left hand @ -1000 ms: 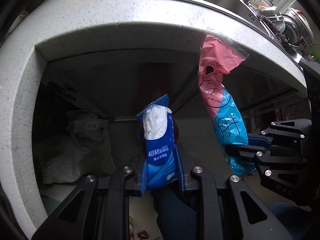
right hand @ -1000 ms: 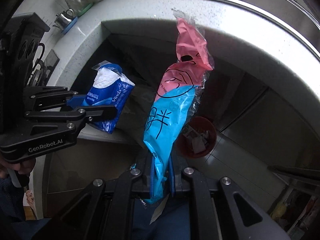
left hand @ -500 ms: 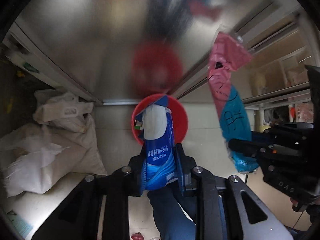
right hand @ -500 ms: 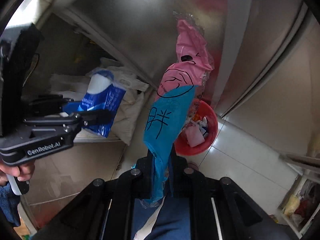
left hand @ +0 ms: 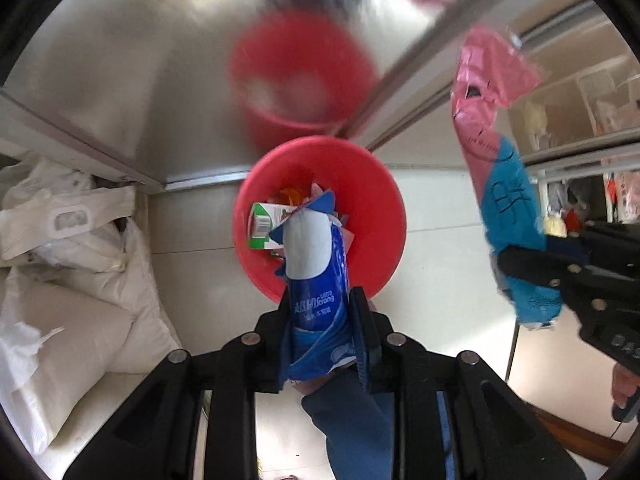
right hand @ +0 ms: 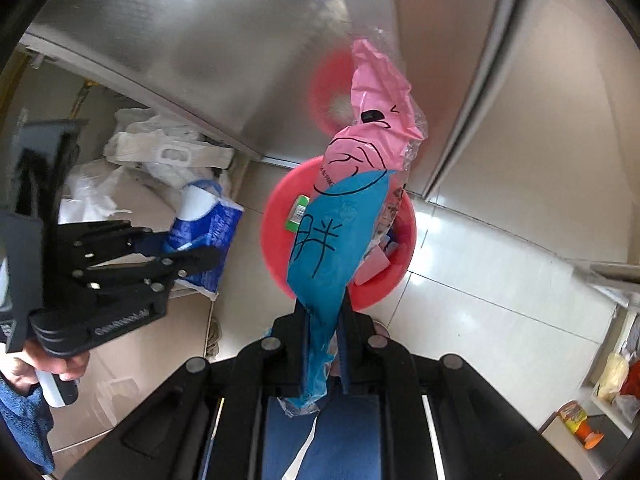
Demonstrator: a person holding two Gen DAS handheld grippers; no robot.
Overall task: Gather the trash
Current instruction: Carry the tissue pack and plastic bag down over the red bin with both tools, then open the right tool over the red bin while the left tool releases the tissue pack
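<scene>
My left gripper [left hand: 322, 300] is shut on a blue tissue pack [left hand: 316, 276] with white tissue showing at its top, held right above a red trash bin [left hand: 372, 188] on the floor. The bin holds a green carton [left hand: 262, 226] and scraps. My right gripper [right hand: 323, 304] is shut on a pink-and-blue plastic wrapper [right hand: 340, 216], which stands up in front of the same red trash bin [right hand: 396, 276]. The wrapper [left hand: 504, 184] and right gripper [left hand: 516, 258] show at the right of the left wrist view; the tissue pack [right hand: 208, 220] and left gripper [right hand: 214, 254] at the left of the right wrist view.
A shiny steel cabinet front [left hand: 140, 60] rises behind the bin and mirrors it. White sacks and bags [left hand: 60, 272] lie on the floor to the left. Pale floor tiles [right hand: 480, 312] spread to the right, with shelves of goods [right hand: 600, 392] beyond. A person's hand [right hand: 52, 364] holds the left gripper.
Both grippers have dropped from countertop height down in front of the cabinet. The red bin has grown large and now sits just beyond the held tissue pack and wrapper.
</scene>
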